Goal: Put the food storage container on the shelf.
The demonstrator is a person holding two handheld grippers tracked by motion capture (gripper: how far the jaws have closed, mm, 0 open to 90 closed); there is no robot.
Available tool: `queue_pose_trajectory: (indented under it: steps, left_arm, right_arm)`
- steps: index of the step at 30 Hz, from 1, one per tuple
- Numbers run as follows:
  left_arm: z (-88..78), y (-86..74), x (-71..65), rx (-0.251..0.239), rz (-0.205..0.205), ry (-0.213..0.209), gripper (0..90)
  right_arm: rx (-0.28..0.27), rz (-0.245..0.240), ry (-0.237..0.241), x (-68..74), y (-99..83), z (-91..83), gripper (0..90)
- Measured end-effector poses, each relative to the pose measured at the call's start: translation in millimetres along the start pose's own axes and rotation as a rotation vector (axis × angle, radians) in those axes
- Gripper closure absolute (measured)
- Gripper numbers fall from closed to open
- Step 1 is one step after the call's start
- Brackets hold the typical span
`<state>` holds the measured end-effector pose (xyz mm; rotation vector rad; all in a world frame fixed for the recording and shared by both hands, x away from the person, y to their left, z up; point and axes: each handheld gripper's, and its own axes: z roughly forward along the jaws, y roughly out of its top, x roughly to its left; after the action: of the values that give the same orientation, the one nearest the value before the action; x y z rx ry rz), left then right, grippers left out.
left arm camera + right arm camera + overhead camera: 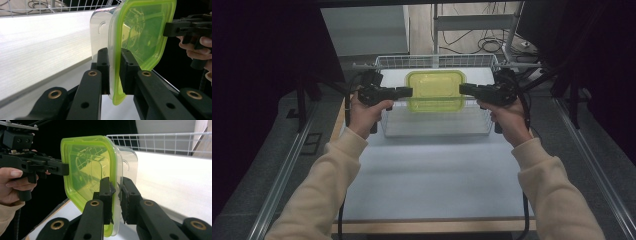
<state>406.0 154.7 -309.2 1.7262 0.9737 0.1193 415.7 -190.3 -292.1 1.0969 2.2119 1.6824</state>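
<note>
Evenly, the lidded container [435, 90] hangs level between both fingers, left gripper [404, 92] and right gripper [467, 89] pinching opposite short-end rims above the wire basket [437, 62].

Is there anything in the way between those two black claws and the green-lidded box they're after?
Nothing visible. The left gripper and the right gripper are each shut on the rim of the green-lidded box, at opposite ends, holding it over the wire basket.
</note>
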Motion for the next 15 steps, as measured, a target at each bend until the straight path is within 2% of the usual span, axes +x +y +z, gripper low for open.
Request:
queue_pose_trajectory:
  steps: [5,15]
  left_arm:
    - [2.9,11.4,3.9,0.012,0.017,0.023,80.0]
    - [13.9,24.3,15.5,0.026,0.01,0.051,79.8]
  right_arm:
    - [0.006,0.0,-0.012,-4.6,9.6,5.2,80.1]
    - [0.004,0.034,-0.029,-18.4,17.7,17.9,79.9]
